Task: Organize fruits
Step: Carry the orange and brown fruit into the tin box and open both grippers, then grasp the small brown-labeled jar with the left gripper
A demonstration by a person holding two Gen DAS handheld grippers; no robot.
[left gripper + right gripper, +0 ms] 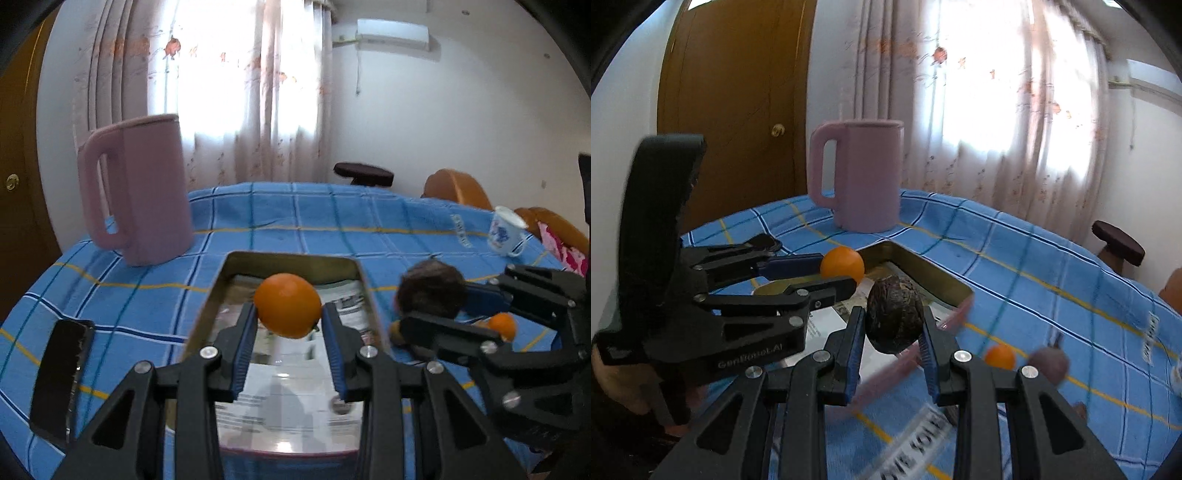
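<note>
My left gripper point(289, 314) is shut on an orange point(286, 301) and holds it above a metal tray point(291, 258) lined with newspaper. My right gripper point(893, 318) is shut on a dark brown, rough-skinned fruit point(895, 314) just over the tray's near right rim point(934, 275). In the left wrist view, the right gripper point(434, 301) with the dark fruit point(430, 290) is just right of the tray. In the right wrist view, the left gripper point(836, 272) with the orange point(843, 265) is on the left. A small orange point(999, 356) and a blurred purplish fruit point(1049, 363) lie on the blue cloth.
A pink kettle point(136, 192) stands behind the tray to the left. A black phone point(61, 373) lies at the left edge of the blue checked tablecloth point(258, 210). A white cup point(504, 230) stands far right. A dark stool point(1119, 243) is beyond the table.
</note>
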